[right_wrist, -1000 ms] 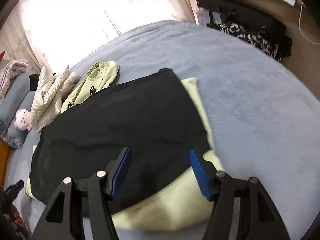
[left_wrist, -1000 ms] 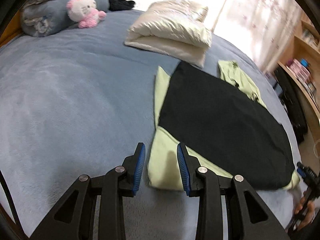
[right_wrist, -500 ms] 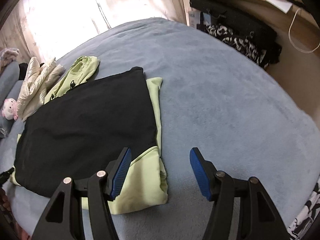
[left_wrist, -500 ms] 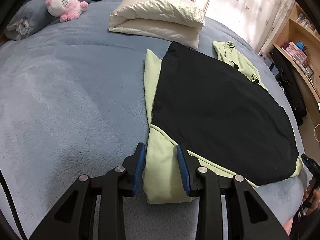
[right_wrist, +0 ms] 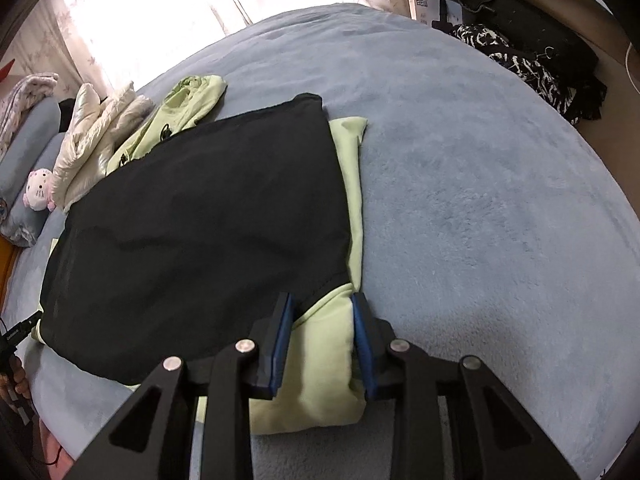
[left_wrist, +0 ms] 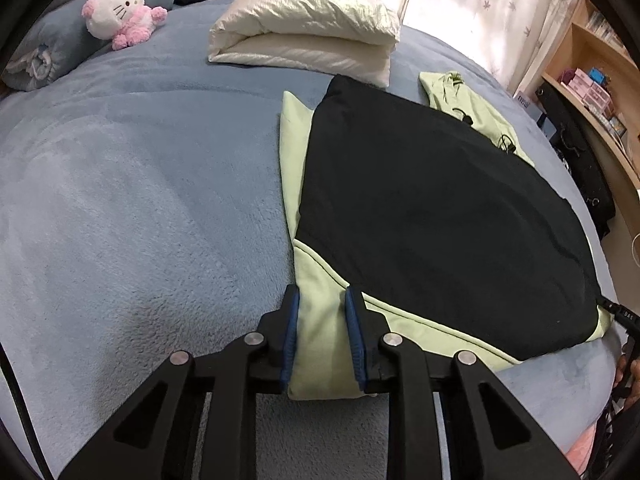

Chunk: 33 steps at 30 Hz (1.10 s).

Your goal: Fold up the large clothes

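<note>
hoodie [left_wrist: 436, 216] in black and pale green lies flat on the blue-grey bed [left_wrist: 132, 208], with a folded cream duvet [left_wrist: 308, 36] just beyond its far edge. left gripper [left_wrist: 320, 334] has just been closing and pinches the hoodie's near green corner on its side; right gripper [right_wrist: 320, 340] has likewise just been closing and clamps the opposite near green corner.
</note>
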Tool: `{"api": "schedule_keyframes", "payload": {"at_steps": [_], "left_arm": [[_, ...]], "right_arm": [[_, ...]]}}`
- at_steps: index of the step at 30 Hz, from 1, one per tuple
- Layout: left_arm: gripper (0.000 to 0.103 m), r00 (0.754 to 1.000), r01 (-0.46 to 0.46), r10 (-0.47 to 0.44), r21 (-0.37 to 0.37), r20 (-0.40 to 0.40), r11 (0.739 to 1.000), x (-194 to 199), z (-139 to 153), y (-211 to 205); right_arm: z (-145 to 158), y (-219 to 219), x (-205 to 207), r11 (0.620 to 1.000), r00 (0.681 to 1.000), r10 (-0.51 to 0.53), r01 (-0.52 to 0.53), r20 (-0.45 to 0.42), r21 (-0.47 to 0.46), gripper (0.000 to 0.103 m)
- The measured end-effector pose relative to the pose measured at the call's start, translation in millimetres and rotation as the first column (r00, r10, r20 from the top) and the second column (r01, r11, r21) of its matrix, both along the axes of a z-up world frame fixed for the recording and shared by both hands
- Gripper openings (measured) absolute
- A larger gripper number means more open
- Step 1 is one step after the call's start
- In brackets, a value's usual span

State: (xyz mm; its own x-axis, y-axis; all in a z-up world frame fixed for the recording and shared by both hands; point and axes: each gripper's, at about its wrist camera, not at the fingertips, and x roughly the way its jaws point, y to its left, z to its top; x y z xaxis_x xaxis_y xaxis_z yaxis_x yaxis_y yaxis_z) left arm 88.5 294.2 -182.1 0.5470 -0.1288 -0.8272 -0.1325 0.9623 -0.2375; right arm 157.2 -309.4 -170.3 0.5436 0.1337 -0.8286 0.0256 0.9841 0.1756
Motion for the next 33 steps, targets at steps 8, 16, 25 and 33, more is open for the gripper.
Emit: {"api": "schedule_keyframes", "payload": {"at_steps": [8, 16, 25, 33], "left_arm": [[0.003, 0.996, -0.002, 0.002, 0.000, 0.090, 1.000, -17.7, 18.8, -1.6], [0.003, 0.997, 0.027, -0.026, -0.007, 0.074, 1.000, -39.9, 13.5, 1.5], [0.010, 0.999, 0.039, -0.039, 0.022, 0.011, 0.999, -38.1, 12.3, -0.7], [0.014, 0.990, 0.059, -0.074, 0.120, 0.118, 0.991, -20.3, 63.1, -15.6]], "right_arm": [[22.6, -3.5, -15.8, 0.999, 0.998, 0.002, -0.005, 0.069, 0.032, 0.008], [23.4, -5.7, -26.0, 0.999, 0.998, 0.031, -0.032, 0.054, 0.011, 0.005], [16.2, -2.5, -26.1, 0.997, 1.000, -0.003, 0.003, 0.003, -0.079, 0.013], [63.2, 26.7, -18.1, 0.992, 0.990, 0.017, 0.001, 0.141, -0.128, 0.035]]}}
